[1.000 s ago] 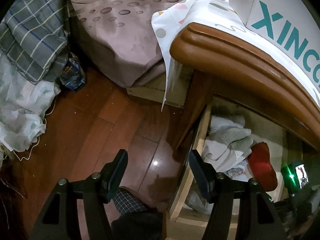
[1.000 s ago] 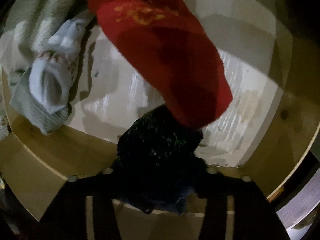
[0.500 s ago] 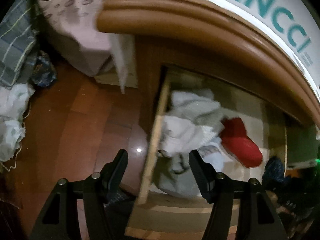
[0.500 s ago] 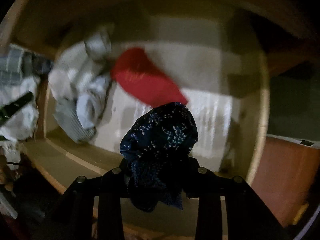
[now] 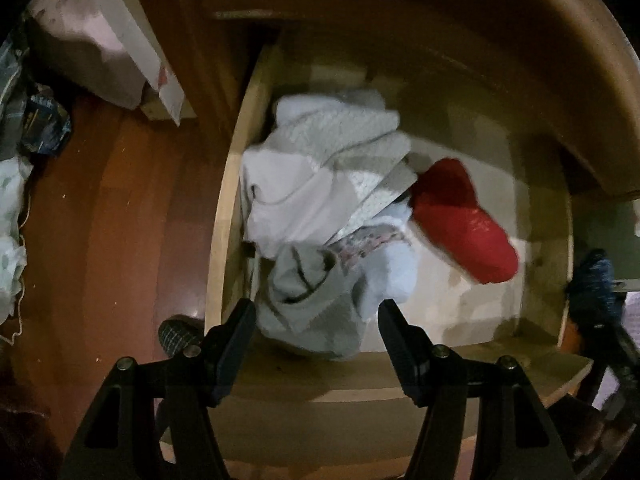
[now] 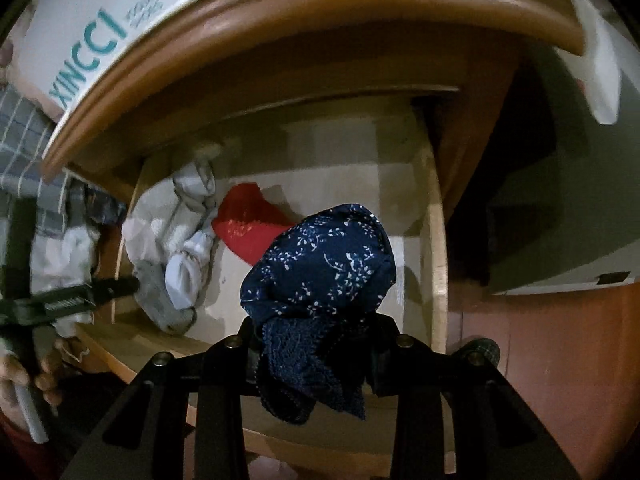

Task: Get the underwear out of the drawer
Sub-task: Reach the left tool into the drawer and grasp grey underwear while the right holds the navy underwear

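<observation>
Wood floor [image 5: 120, 220], drawer [image 5: 224, 208] pulled out | R gripper [image 6: 316, 344] fingers clenched on navy underwear [image 6: 320, 264], above drawer | L gripper [image 5: 316, 320] fingers apart, empty, over grey/white clothes [image 5: 320, 200] | red item [image 5: 460, 220] beside.

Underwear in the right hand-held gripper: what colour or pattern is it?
The underwear is dark navy with a small white floral print and a lace edge; it shows best in the right wrist view.

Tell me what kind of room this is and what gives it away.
Most likely a bedroom: an open wooden drawer holds a pile of pale socks and clothes, patterned bedding hangs nearby, and the floor is polished wood.
</observation>
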